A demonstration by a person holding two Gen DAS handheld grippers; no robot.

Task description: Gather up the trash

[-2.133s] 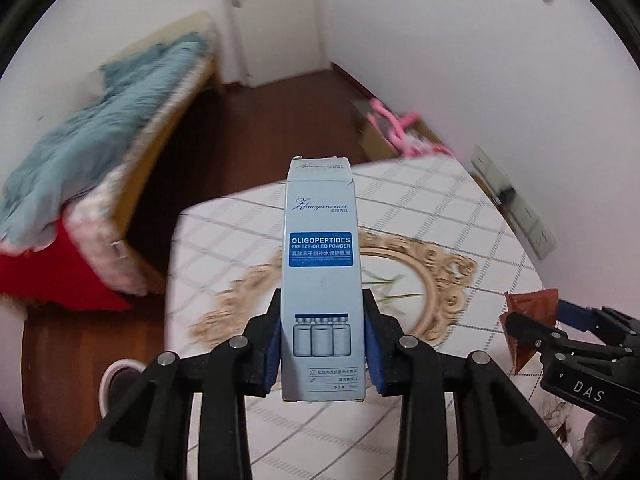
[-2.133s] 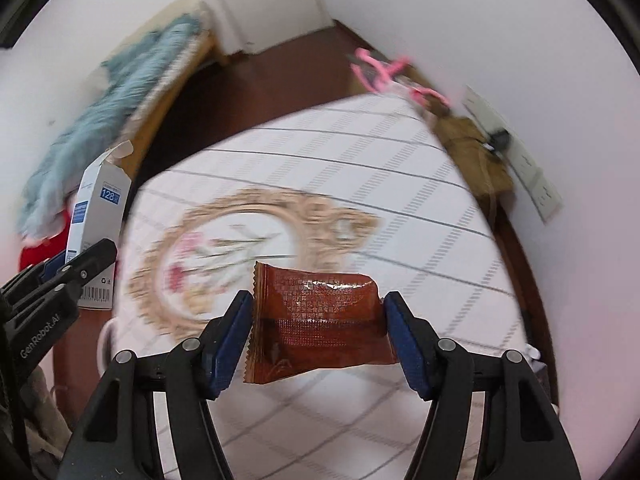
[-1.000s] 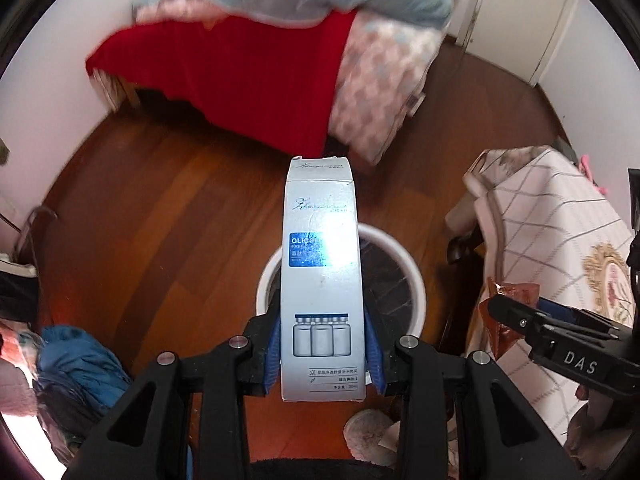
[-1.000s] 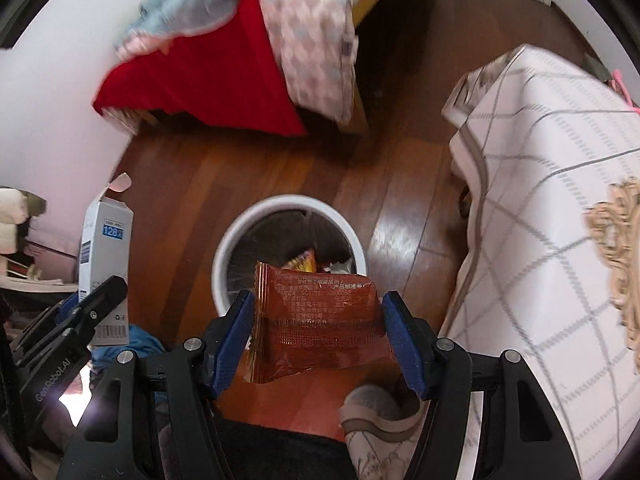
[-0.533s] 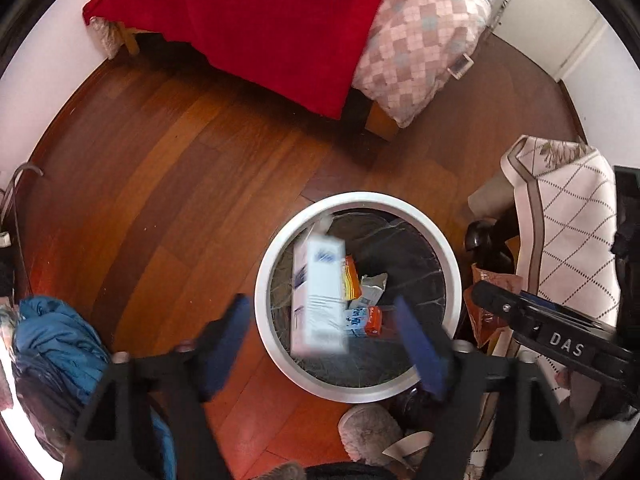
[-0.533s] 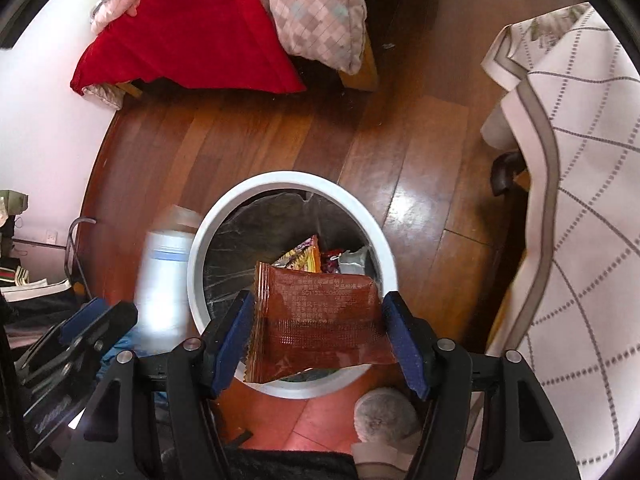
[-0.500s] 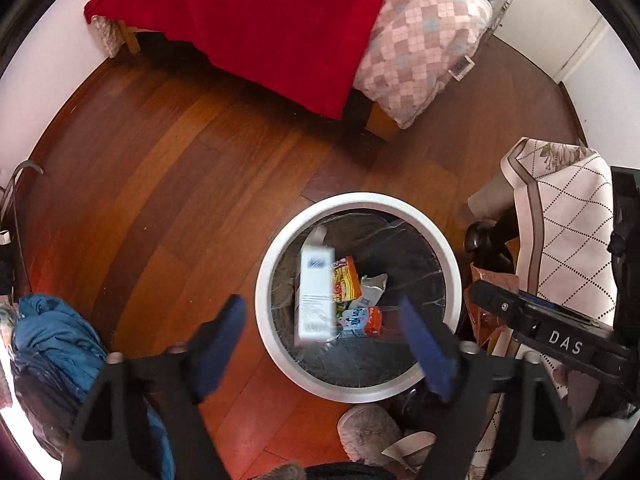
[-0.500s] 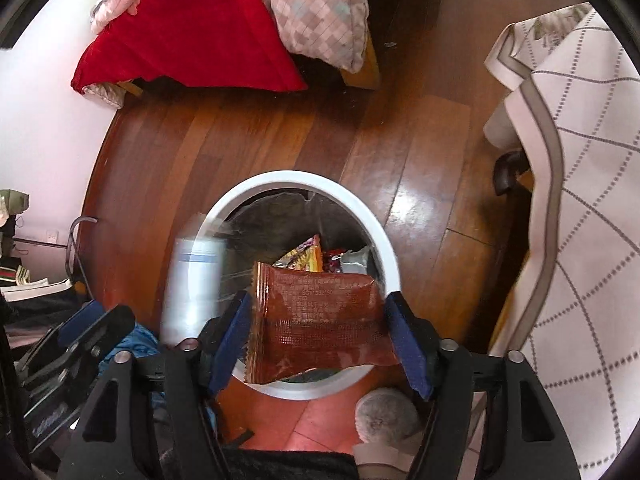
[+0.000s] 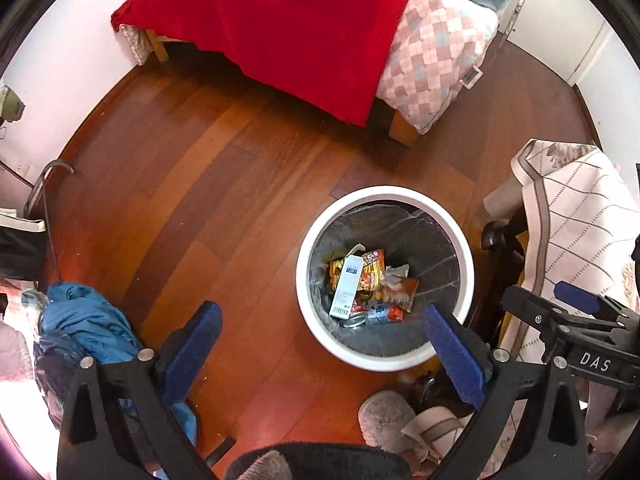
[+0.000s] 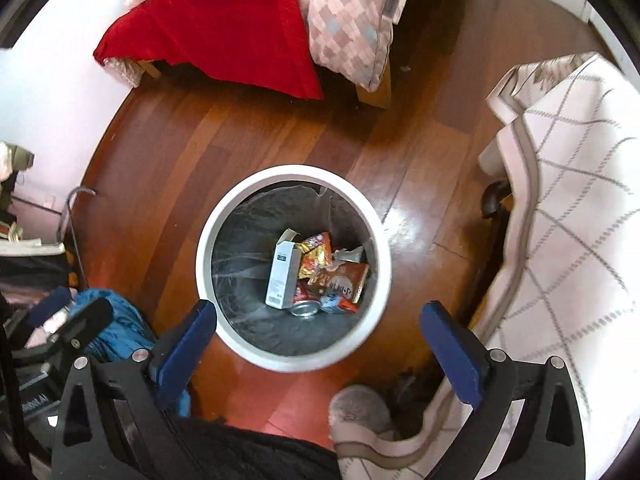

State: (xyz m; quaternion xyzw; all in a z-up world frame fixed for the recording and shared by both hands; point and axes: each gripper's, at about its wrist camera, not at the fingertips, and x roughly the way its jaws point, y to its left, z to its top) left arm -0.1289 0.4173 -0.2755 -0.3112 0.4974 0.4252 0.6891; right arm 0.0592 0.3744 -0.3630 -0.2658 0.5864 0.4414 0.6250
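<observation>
A white round trash bin with a dark liner stands on the wood floor; it also shows in the right wrist view. Inside lie the white and blue carton, the brown snack packet, other wrappers and a can. My left gripper is open and empty above the bin's near edge. My right gripper is open and empty over the bin. The right gripper also shows at the right of the left wrist view.
A bed with a red blanket and checked quilt stands beyond the bin. A table with a white checked cloth is at the right. Blue clothing lies at the left. A grey slipper is near the bin.
The carton dropped from my left gripper into the bin. My right gripper opened and the brown packet fell into the bin. Both grippers now stand wide open.
</observation>
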